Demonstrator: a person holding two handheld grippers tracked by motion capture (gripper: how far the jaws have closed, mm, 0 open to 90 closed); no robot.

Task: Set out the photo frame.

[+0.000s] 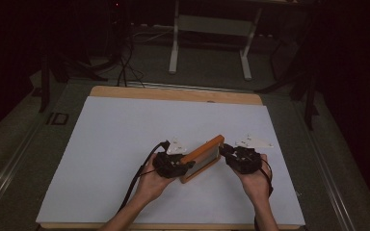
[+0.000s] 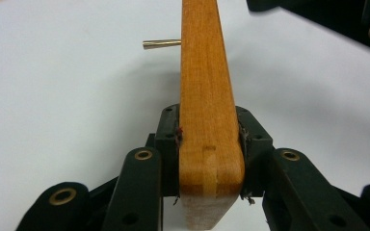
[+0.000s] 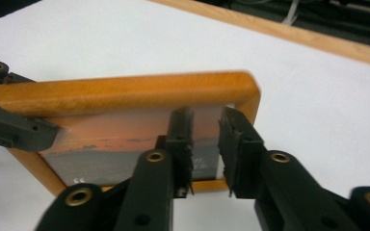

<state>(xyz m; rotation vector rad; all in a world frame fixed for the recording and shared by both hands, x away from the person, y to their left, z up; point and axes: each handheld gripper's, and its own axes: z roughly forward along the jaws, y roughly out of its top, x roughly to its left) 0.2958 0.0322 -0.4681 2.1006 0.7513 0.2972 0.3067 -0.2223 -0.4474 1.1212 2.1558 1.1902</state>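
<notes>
A wooden picture frame (image 1: 203,153) stands on its edge on the white table top, slanting from near left to far right. My left gripper (image 1: 185,166) is shut on its near end; in the left gripper view the jaws clamp both sides of the frame's orange wood (image 2: 207,96). A thin brass pin (image 2: 161,44) sticks out from the frame's side. My right gripper (image 1: 224,150) is at the frame's far end. In the right gripper view its jaws (image 3: 206,139) stand slightly apart in front of the sunset picture (image 3: 111,139), with nothing between them. The left gripper's finger (image 3: 19,130) lies across the frame's left part.
The white sheet (image 1: 125,144) covers most of a wooden table, whose bare edge (image 1: 173,94) shows at the back. Beyond it stand the white legs of a desk (image 1: 174,43) and cables (image 1: 124,67) on the dark floor.
</notes>
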